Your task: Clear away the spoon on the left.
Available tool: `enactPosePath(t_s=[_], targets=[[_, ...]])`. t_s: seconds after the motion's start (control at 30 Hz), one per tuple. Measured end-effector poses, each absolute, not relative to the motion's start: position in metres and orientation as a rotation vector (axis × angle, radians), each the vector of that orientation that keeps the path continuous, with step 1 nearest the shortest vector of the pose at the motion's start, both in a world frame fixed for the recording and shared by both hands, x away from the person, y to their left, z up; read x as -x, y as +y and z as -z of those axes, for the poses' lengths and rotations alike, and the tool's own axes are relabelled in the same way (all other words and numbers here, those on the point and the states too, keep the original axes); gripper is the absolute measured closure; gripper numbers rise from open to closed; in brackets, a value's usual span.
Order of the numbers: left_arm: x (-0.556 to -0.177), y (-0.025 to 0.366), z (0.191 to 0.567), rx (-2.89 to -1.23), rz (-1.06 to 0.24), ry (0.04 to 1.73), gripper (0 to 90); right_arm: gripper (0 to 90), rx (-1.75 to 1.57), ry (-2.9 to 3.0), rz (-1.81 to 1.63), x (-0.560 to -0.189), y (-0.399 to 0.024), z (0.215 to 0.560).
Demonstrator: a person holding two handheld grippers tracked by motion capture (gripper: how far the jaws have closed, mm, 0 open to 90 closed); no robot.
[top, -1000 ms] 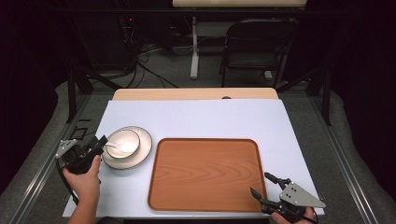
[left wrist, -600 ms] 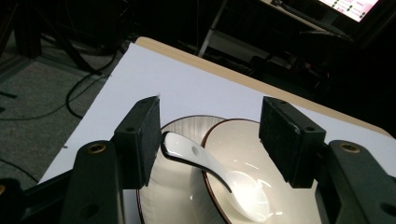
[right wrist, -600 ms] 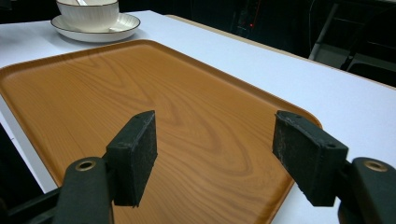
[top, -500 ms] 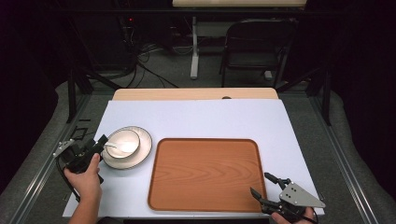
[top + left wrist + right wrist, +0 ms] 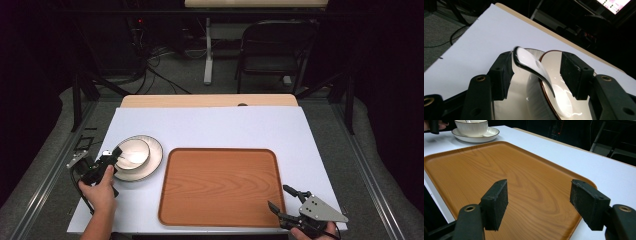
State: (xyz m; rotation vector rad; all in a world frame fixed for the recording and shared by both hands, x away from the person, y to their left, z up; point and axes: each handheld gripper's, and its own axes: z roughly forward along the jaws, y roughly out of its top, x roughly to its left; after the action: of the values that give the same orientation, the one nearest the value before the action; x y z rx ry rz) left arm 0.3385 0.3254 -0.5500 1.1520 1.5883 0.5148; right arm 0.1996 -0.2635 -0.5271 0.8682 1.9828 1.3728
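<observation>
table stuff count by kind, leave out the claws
tray: 1
saucer: 1
bowl: 1
spoon: 1
total: 4

A black folding chair [image 5: 272, 47] is standing at twelve o'clock beyond the table's far edge; cables [image 5: 160, 65] are lying tangled on the grey floor at eleven o'clock; a pale table leg [image 5: 208, 55] is rising beside the chair; a lit screen [image 5: 614, 5] is glowing at one o'clock.
</observation>
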Motion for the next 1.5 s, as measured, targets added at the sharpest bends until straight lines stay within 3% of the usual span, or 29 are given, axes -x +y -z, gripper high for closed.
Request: enactPosePath(t_s=[0.8,1.5], targets=[[-0.337,0.326,0.556,-1.143,-0.499,1.560,69.3,30.4,-0.862,1.985,-1.375,-0.200,-0.264,0.527],[-0.330,0.333,0.541,-1.089,-0.498,1.502,84.5,30.4,-0.862,1.985,-1.374,-0.200,-0.264,0.527]])
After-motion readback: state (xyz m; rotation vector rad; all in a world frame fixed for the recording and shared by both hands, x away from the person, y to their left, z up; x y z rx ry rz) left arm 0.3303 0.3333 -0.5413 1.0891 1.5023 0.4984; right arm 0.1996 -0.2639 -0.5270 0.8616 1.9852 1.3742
